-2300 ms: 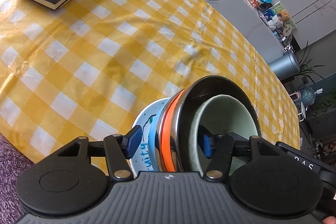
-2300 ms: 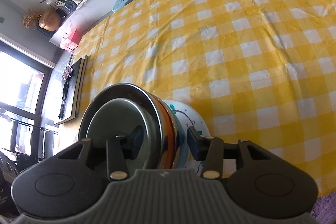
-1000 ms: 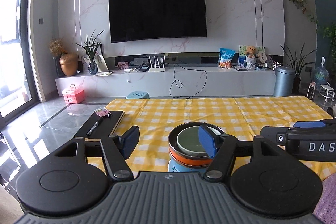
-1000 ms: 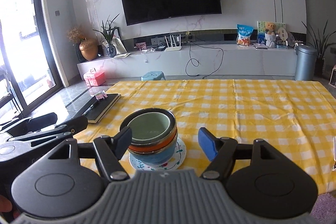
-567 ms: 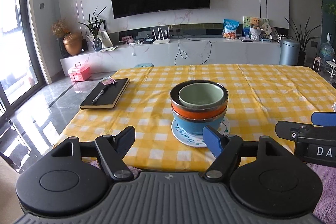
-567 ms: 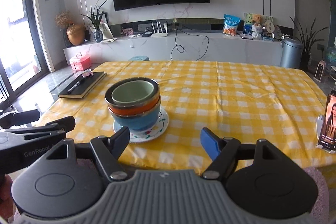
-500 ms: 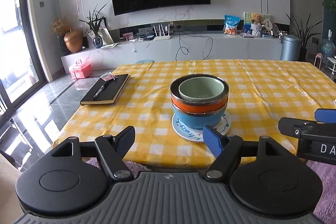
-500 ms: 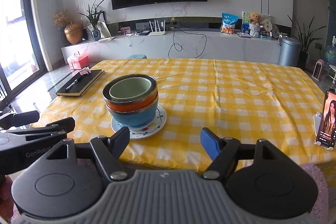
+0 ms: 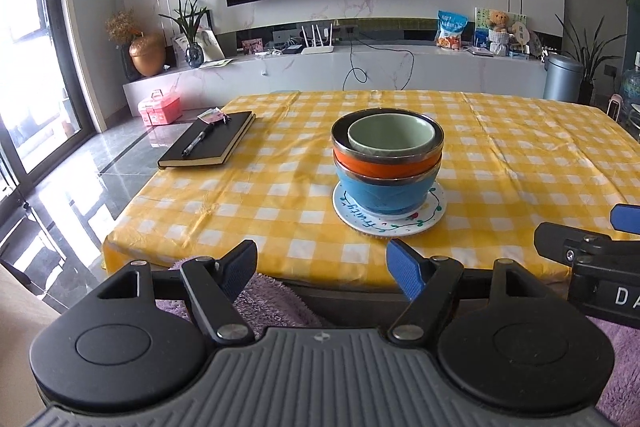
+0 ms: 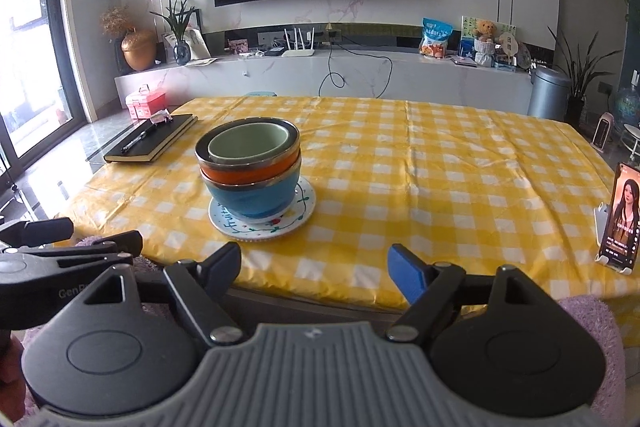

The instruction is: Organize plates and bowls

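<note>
Three nested bowls stand on a white painted plate (image 9: 360,218) on the yellow checked table: a pale green bowl (image 9: 391,137) inside an orange one (image 9: 384,167), atop a blue one (image 9: 384,193). The right wrist view shows the same stack (image 10: 250,179) on its plate (image 10: 298,217). My left gripper (image 9: 320,259) is open and empty, back past the table's near edge. My right gripper (image 10: 316,263) hangs off that edge too, its jaws opening with nothing between them. Neither touches the stack.
A black notebook (image 9: 208,145) with a pen lies at the table's left edge. A phone on a stand (image 10: 622,223) sits at the right edge. Purple fuzzy fabric (image 9: 272,301) lies below the near edge. A TV console stands beyond the table.
Both grippers have let go of the bowl stack, opened wider and drawn back and down from the table. The stack now stands farther off on its plate.
</note>
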Motion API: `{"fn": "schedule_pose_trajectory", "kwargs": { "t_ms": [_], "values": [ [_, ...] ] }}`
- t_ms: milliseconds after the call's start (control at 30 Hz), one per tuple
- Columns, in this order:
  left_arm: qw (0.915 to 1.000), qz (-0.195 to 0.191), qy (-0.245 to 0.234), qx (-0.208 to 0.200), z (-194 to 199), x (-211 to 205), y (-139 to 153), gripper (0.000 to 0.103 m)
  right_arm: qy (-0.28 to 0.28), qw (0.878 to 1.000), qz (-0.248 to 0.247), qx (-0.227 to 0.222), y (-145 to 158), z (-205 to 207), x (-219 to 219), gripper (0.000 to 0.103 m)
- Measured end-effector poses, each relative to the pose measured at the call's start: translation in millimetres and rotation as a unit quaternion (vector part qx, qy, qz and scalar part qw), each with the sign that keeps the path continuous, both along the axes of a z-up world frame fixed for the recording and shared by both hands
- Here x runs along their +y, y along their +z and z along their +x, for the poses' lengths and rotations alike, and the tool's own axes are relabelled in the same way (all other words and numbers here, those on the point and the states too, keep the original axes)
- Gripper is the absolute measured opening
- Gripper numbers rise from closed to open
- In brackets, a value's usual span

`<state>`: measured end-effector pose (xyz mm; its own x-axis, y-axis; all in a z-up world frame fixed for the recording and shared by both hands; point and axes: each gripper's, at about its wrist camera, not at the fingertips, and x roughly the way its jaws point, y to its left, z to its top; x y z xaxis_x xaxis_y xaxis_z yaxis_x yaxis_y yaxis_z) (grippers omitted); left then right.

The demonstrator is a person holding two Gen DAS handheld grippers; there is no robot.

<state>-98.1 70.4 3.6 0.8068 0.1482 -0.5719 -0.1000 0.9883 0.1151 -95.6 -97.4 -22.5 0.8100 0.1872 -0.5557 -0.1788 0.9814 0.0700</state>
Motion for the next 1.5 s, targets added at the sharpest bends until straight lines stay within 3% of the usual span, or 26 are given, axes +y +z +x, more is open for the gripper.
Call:
{"fn": "schedule_pose_trajectory", "kwargs": {
  "t_ms": [400,1500],
  "values": [
    [0.9999,0.000,0.000,-0.016,-2.4,1.7,3.3,0.089,0.005,0.999,-0.006,-0.032,8.4,-11.3,3.0,0.081],
    [0.9998,0.002,-0.003,-0.019,-1.4,2.6,7.1,0.089,0.006,0.999,-0.010,-0.033,8.5,-10.9,3.3,0.082]
  ]
}}
